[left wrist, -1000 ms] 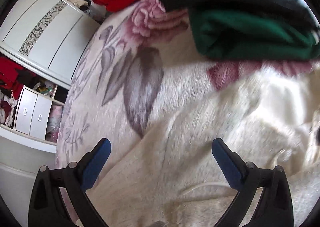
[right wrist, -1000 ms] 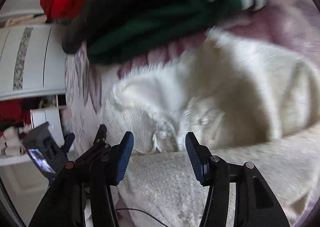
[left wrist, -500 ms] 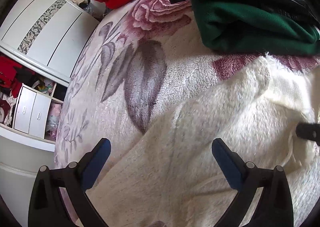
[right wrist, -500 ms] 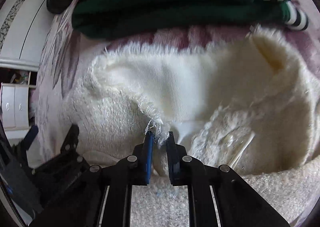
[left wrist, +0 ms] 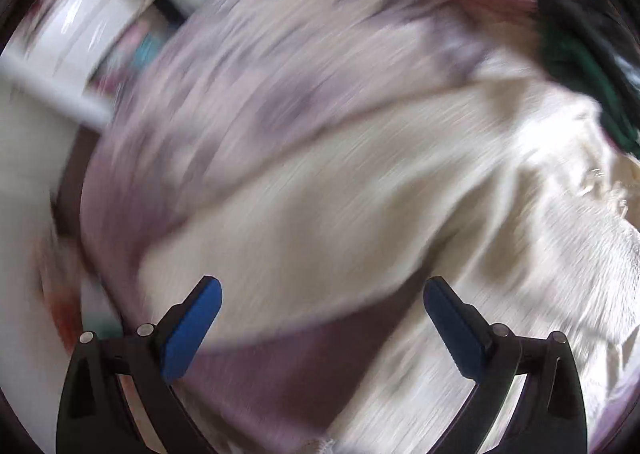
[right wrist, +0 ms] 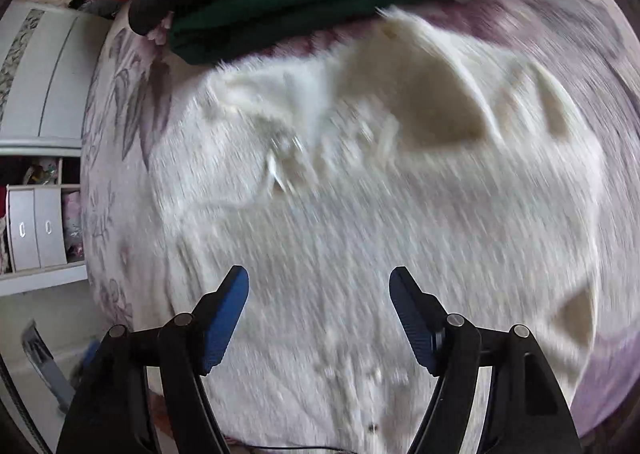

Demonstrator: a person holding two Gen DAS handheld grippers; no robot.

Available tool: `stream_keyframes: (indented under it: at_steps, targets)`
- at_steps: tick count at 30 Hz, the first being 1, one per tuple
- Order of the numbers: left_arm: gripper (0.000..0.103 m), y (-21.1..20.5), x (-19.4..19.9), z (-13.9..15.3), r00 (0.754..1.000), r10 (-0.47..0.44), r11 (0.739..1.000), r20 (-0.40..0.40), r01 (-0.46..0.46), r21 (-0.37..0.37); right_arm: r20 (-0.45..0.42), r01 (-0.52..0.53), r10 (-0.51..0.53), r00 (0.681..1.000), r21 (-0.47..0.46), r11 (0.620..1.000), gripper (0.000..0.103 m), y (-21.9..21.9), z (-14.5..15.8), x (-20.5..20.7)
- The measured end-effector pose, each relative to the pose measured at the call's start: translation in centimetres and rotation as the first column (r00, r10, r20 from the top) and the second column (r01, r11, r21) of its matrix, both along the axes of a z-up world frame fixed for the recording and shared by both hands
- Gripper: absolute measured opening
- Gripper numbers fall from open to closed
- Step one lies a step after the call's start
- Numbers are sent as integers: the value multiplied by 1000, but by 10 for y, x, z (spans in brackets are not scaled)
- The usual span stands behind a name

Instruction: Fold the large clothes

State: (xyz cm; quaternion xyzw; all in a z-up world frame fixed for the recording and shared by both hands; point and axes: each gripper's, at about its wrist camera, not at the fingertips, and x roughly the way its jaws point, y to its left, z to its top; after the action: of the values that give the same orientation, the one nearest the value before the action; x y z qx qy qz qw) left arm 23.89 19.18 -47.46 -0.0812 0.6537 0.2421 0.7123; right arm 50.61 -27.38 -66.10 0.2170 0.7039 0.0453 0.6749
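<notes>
Two views, both smeared by motion. From the left wrist, the left tongs (left wrist: 322,308) stand wide with nothing between the blue pads, pointing steeply down over a cream fleece (left wrist: 340,214) that lies spread on the floral bed cover (left wrist: 256,66). In my judgement the risk here is a blind grab: coming in fast, the pads could pinch the cover along with the fleece edge, or miss the edge outright.

From the right wrist, the right tongs (right wrist: 318,310) have just been opening and now gape empty, tilted down above the middle of the fleece (right wrist: 360,234). Its far edge lies rumpled, touching the green garment (right wrist: 256,20) in the pile beyond, so a fold made from here may come out crooked or drag that pile.
</notes>
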Motion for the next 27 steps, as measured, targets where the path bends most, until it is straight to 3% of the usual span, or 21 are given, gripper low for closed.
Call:
stream_keyframes:
  at_steps: [3, 4, 5, 6, 7, 9, 10, 11, 13, 14, 15, 16, 17, 18, 19, 21, 22, 24, 27]
  targets:
    - [103, 54, -70, -18, 976, 210, 975, -53, -213, -64, -70, 52, -53, 996, -16, 999, 75, 11, -1, -51]
    - [103, 72, -88, -29, 956, 284, 950, -67, -290, -119, -83, 58, -59, 995, -21, 998, 75, 17, -5, -63]
    - [102, 88, -105, -43, 927, 367, 908, -71, -374, -187, -98, 61, -64, 993, -29, 998, 75, 21, -9, -76]
    - [96, 105, -122, -58, 885, 460, 849, -74, -463, -254, -116, 57, -61, 991, -38, 998, 75, 30, -15, -87]
    - [93, 120, -137, -75, 834, 547, 772, -67, -534, -344, -128, 54, -59, 990, -43, 998, 75, 47, -23, -90]
    - [77, 140, -153, -104, 755, 654, 668, -51, -607, -431, -140, 55, -63, 988, -62, 997, 75, 67, -35, -102]
    - [76, 149, -158, -119, 717, 696, 620, -43, -630, -468, -141, 56, -65, 988, -65, 996, 75, 74, -40, -106]
    - [76, 157, -163, -131, 674, 738, 578, -34, -656, -485, -141, 59, -69, 988, -70, 996, 75, 80, -45, -107]
    - [76, 166, -166, -137, 607, 795, 526, 1, -688, -500, -145, 53, -67, 987, -101, 993, 75, 96, -54, -108]
    - [76, 169, -164, -136, 585, 811, 523, 32, -698, -489, -150, 45, -62, 987, -114, 993, 75, 102, -57, -109]
    - [76, 170, -161, -133, 579, 813, 535, 63, -700, -472, -153, 38, -58, 987, -130, 991, 75, 108, -59, -110]
    - [68, 171, -155, -129, 579, 809, 558, 99, -705, -437, -151, 30, -50, 987, -133, 991, 75, 115, -61, -111]
    - [61, 172, -150, -125, 583, 802, 580, 129, -710, -399, -147, 18, -38, 988, -135, 991, 75, 122, -62, -110]
    - [45, 174, -143, -123, 590, 792, 602, 155, -713, -359, -141, 3, -23, 990, -142, 990, 75, 128, -63, -110]
    - [36, 175, -136, -122, 602, 779, 623, 174, -712, -325, -131, -17, -4, 991, -156, 988, 75, 134, -64, -109]
    - [22, 176, -125, -121, 617, 762, 645, 195, -701, -304, -118, -57, 32, 992, -217, 975, 75, 144, -65, -108]
    - [18, 179, -121, -117, 629, 749, 662, 210, -692, -289, -115, -80, 50, 992, -276, 958, 75, 149, -66, -106]
    - [16, 181, -112, -103, 659, 707, 707, 257, -666, -238, -107, -139, 102, 989, -442, 886, 91, 159, -65, -102]
    - [15, 175, -92, -69, 712, 614, 782, 340, -606, -145, -91, -190, 167, 982, -563, 804, 93, 170, -66, -94]
